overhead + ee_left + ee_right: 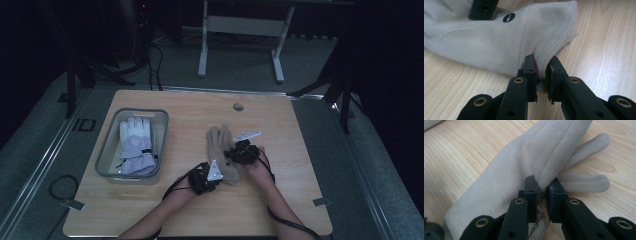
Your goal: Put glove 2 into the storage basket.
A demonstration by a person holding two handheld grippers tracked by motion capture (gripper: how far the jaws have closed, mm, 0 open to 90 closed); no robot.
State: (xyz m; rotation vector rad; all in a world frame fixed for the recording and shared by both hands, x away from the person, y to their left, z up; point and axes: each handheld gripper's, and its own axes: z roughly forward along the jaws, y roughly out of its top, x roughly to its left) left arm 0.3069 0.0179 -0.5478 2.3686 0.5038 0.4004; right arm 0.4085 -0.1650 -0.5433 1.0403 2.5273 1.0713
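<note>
A: What are the two grippers doing?

B: The left gripper (541,72) is clenched on a pinched fold at the cuff edge of the beige glove (499,42). The right gripper (543,188) grasps the same glove, its jaws nipping a fold of cloth at the glove's side, near the base of the fingers.

A: Any writing on the glove?

B: A small round black badge (509,17) with a pale mark sits on the fabric near the cuff; the mark is too small to read.

A: How does the glove look?

B: Soft, suede-like, beige, with stitched seams along the cuff. Its fingers point toward the far side of the table (280,200).

A: And where does it lie?

B: Flat on the wooden table, right of centre, between the two grippers: the left one at its near end, the right one at its right edge. Well to the left stands a grey bin (107,150) holding a white glove (135,145).
</note>
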